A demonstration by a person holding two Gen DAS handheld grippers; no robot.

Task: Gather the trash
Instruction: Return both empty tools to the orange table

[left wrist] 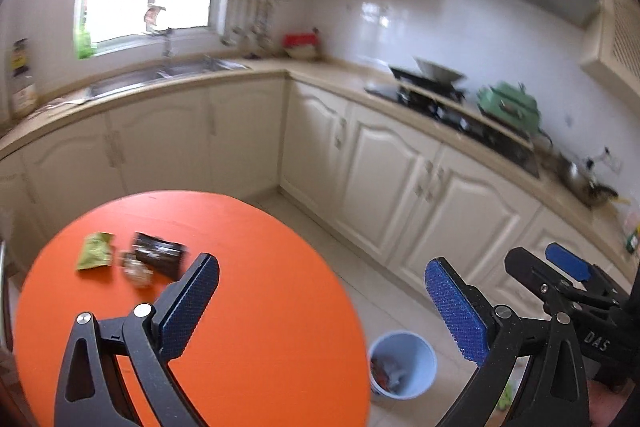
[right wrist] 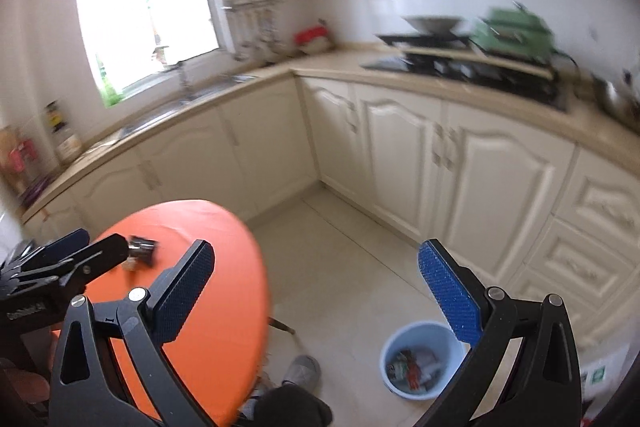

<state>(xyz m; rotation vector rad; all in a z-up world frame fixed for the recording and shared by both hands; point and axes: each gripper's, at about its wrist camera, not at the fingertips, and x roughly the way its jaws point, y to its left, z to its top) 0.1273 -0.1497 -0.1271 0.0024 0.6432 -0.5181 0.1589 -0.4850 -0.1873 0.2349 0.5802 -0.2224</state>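
Note:
A round orange table [left wrist: 256, 307] holds a green wrapper [left wrist: 95, 251], a black wrapper [left wrist: 160, 254] and a small clear crumpled piece [left wrist: 138, 273] at its far left. My left gripper [left wrist: 322, 301] is open and empty, above the table's near right part. A light blue bin [left wrist: 404, 363] with trash inside stands on the floor right of the table. My right gripper [right wrist: 316, 291] is open and empty, above the floor between the table [right wrist: 224, 299] and the bin [right wrist: 420, 363]. The black wrapper [right wrist: 142, 250] shows there too.
Cream cabinets [left wrist: 400, 171] run along the back and right under a counter with a sink [left wrist: 160, 75], a stove [left wrist: 448, 99] and a green pot [left wrist: 510, 103]. A grey slipper [right wrist: 302, 371] is on the tiled floor by the table.

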